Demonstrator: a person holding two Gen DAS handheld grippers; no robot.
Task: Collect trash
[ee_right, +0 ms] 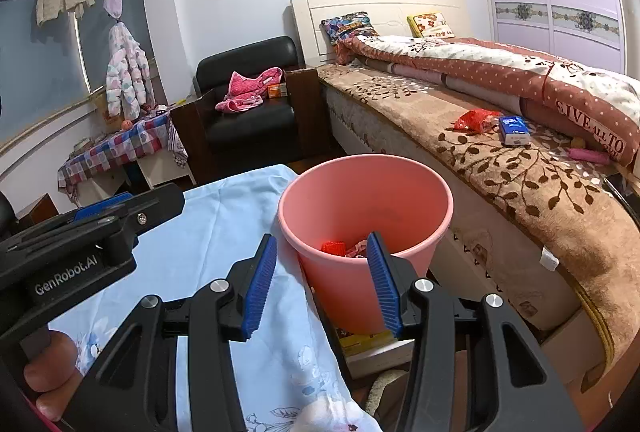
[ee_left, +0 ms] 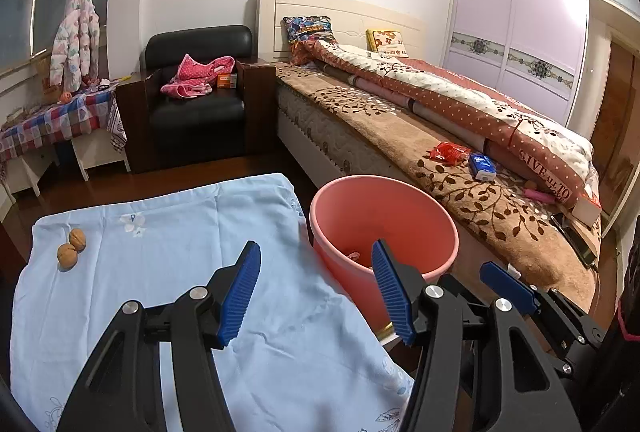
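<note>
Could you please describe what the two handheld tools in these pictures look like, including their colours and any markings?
Both the left tool and the right tool have black angular linkage arms with silver round pivot bolts. Each ends in two fingers faced with blue ribbed pads. Seen from the right wrist view, the left tool's black body carries white lettering reading GenRobot.AI. No cables show.
</note>
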